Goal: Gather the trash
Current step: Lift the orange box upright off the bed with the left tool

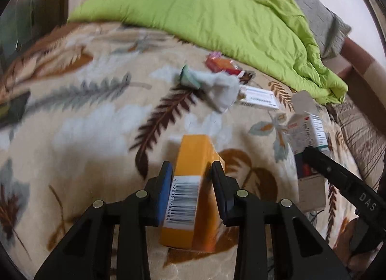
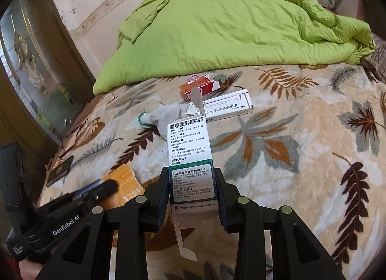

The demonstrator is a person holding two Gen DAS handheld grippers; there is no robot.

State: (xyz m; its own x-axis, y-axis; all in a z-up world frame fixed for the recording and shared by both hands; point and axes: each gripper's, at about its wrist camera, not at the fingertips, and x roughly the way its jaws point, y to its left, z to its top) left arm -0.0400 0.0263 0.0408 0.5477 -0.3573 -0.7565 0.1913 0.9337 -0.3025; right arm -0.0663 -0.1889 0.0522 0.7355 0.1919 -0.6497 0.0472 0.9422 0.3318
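My left gripper (image 1: pixel 191 171) is shut on an orange carton (image 1: pixel 193 183) with a barcode, held above the leaf-patterned blanket. My right gripper (image 2: pixel 191 176) is shut on a white and green medicine box (image 2: pixel 189 159) with open flaps; this box also shows in the left wrist view (image 1: pixel 308 140). The orange carton shows at lower left in the right wrist view (image 2: pixel 123 183). On the blanket farther off lie a grey sock (image 2: pixel 164 117), a red packet (image 2: pixel 197 87) and a flat white box (image 2: pixel 229 106).
A crumpled green quilt (image 2: pixel 229 26) covers the far part of the bed. A dark flat object (image 2: pixel 60 171) lies at the blanket's left edge. A glass-panelled door (image 2: pixel 29 63) stands at left. A grey pillow (image 1: pixel 313 7) lies behind the quilt.
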